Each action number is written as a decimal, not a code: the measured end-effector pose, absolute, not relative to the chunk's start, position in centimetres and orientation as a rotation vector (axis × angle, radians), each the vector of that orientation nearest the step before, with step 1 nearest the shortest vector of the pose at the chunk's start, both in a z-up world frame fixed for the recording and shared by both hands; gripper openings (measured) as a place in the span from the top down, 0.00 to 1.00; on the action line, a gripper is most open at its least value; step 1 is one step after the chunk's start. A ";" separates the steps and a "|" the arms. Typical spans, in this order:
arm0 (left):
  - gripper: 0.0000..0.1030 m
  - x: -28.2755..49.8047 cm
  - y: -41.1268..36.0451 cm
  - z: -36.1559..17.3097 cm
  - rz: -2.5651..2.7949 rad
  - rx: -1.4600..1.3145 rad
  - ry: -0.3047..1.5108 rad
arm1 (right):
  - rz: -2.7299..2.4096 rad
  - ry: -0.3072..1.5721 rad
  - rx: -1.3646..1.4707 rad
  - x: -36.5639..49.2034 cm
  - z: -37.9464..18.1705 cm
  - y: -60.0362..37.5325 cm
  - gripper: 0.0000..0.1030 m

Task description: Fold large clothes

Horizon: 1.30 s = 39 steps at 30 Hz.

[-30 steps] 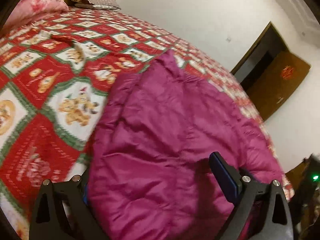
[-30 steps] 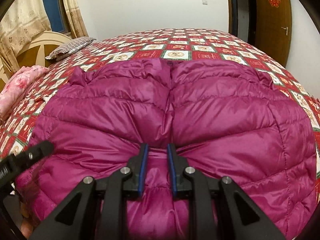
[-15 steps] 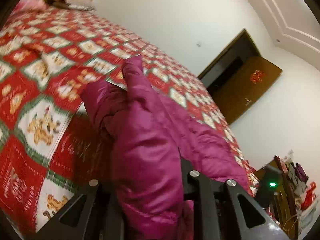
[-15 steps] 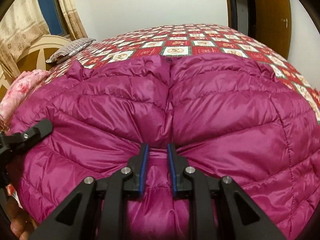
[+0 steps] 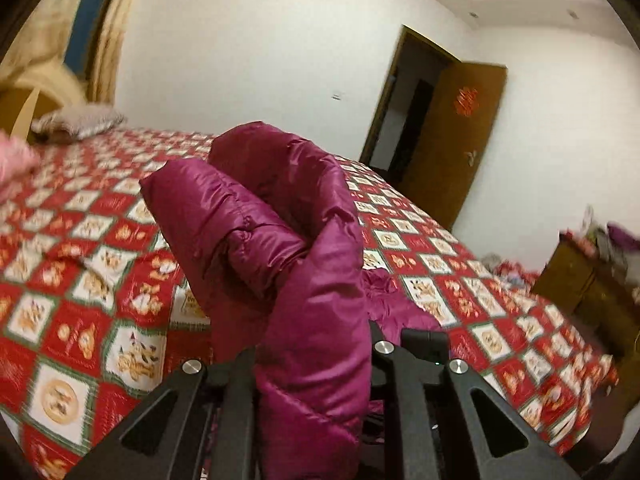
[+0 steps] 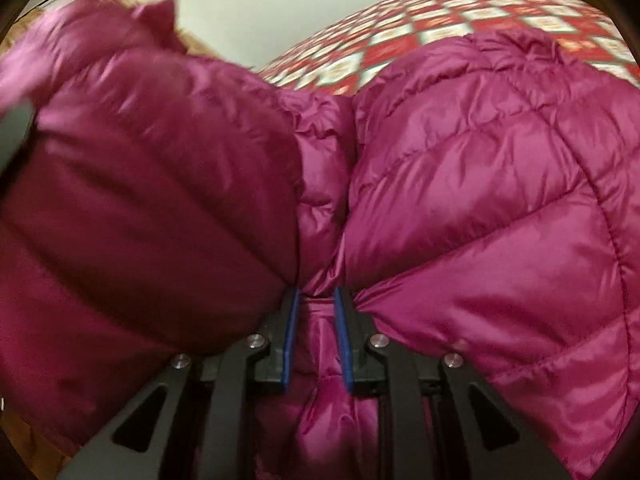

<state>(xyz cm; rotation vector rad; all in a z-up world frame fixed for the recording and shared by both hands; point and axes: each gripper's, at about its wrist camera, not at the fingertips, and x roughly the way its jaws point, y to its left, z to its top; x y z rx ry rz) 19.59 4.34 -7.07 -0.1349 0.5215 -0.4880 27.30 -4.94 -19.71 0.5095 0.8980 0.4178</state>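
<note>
two views, both full of one magenta puffer jacket.

left wrist view: left gripper (image 5: 312,364) has its fingers clamped on a thick fold of the puffer jacket (image 5: 280,232), fabric bulging up between the black finger arms and hiding the pads. the gripped part is raised off the bed (image 5: 80,280), curling up and away from the camera; more of the jacket lies on the quilt just right of the fingers. red, white and green patterned quilt covers the bed. grey pillow (image 5: 80,124) far left by the headboard, pink fabric (image 5: 12,160) at the left edge. open wooden door (image 5: 452,140) far right, wooden cabinet (image 5: 592,288) at right with clutter on top. view slightly blurred.

right wrist view: right gripper (image 6: 316,308) fingers pinched on a narrow gather of the jacket (image 6: 480,200) near its centre seam, blue pads (image 6: 290,336) pressing each side. left half of the jacket is raised and folded toward the camera, blurred; right half lies spread on the bed (image 6: 420,32), quilt showing at far right.
</note>
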 end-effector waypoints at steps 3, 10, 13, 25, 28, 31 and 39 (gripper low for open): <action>0.85 19.2 2.2 -6.6 -0.502 -0.050 0.505 | 0.447 0.874 0.605 26.6 -18.9 -7.3 0.80; 0.85 19.9 -3.1 -8.7 -0.549 0.137 0.508 | 0.305 0.769 0.599 23.7 -15.8 -15.1 0.80; 0.85 19.7 -5.2 -9.9 -0.578 0.201 0.525 | 0.207 0.740 0.589 22.1 -15.4 -18.7 0.80; 0.85 19.0 -11.7 -15.1 -0.668 0.398 0.610 | 0.090 0.725 0.672 19.4 -15.7 -25.1 0.78; 0.84 18.7 -12.5 -16.3 -0.694 0.420 0.624 | 0.109 0.715 0.684 18.6 -15.2 -26.1 0.74; 0.84 18.4 -13.1 -17.1 -0.721 0.425 0.633 | 0.137 0.696 0.706 18.6 -14.8 -26.8 0.47; 0.82 18.3 -13.1 -17.6 -0.747 0.431 0.632 | 0.240 0.704 0.622 21.4 -13.4 -26.0 0.40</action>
